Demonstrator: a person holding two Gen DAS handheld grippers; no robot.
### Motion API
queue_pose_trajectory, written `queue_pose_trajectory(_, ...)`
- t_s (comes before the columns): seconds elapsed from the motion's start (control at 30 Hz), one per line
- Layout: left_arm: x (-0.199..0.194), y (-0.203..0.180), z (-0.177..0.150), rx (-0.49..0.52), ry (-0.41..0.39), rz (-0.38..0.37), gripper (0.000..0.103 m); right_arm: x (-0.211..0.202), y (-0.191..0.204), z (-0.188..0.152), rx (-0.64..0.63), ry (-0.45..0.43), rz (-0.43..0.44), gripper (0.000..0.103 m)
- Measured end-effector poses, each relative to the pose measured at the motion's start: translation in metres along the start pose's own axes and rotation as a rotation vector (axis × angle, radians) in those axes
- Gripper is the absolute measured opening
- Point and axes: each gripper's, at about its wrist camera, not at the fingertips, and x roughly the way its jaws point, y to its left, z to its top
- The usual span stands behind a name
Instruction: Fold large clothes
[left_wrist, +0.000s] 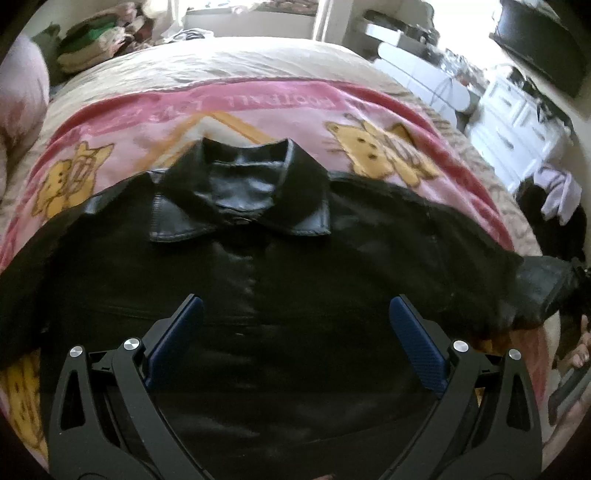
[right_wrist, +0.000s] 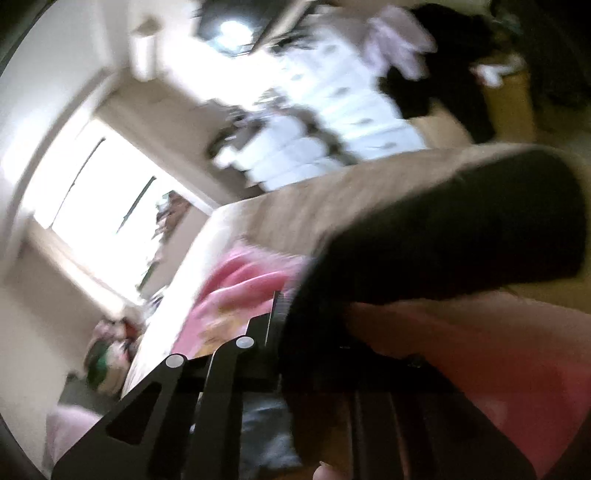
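Observation:
A black leather jacket (left_wrist: 258, 266) lies face up on a pink blanket (left_wrist: 258, 99), collar (left_wrist: 240, 195) toward the far side. My left gripper (left_wrist: 295, 314) is open above the jacket's front, its blue pads (left_wrist: 181, 332) spread wide and empty. The jacket's right sleeve (left_wrist: 461, 240) stretches to the right edge, where its cuff (left_wrist: 550, 277) is lifted. In the blurred right wrist view, my right gripper (right_wrist: 295, 306) is shut on the black sleeve (right_wrist: 461, 236), which covers one finger and stands off the bed.
The pink blanket with yellow cat figures covers a beige bedspread (left_wrist: 221, 62). A pile of folded clothes (left_wrist: 96, 37) sits at the far left. A white dresser (left_wrist: 517, 125) stands to the right, also seen in the right wrist view (right_wrist: 332, 122). A bright window (right_wrist: 92, 184) is behind.

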Motion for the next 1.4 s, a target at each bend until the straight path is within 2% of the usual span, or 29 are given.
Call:
queue_pose_trajectory(0.17, -0.021, 0.018, 0.008, -0.002, -0.024, 0.013, 0.094, -0.011, 0.073, -0.017, -0.214, 0.006, 0.153, 0.01)
queue_pose_trajectory(0.37, -0.051, 0.036, 0.02, -0.031, -0.063, -0.038, 0.094, -0.023, 0.133, -0.038, -0.304, 0.055, 0.334, 0.01)
queue_pose_trajectory(0.5, -0.073, 0.056, 0.027, -0.09, -0.082, -0.1, 0.094, -0.031, 0.17, -0.065, -0.362, 0.131, 0.47, 0.01)
queue_pose_trajectory(0.83, -0.12, 0.115, 0.028, -0.204, -0.176, -0.234, 0.094, -0.05, 0.26, -0.15, -0.645, 0.261, 0.633, 0.01)
queue_pose_trajectory(1.03, -0.13, 0.146, 0.021, -0.262, -0.203, -0.362, 0.094, -0.045, 0.279, -0.212, -0.779, 0.371, 0.627, 0.01)
queue_pose_trajectory(1.27, -0.12, 0.171, 0.006, -0.315, -0.171, -0.424, 0.094, -0.034, 0.282, -0.278, -0.903, 0.482, 0.574, 0.01)
queue_pose_trajectory(1.4, -0.112, 0.186, -0.007, -0.364, -0.154, -0.421, 0.094, -0.011, 0.275, -0.309, -0.945, 0.583, 0.507, 0.02)
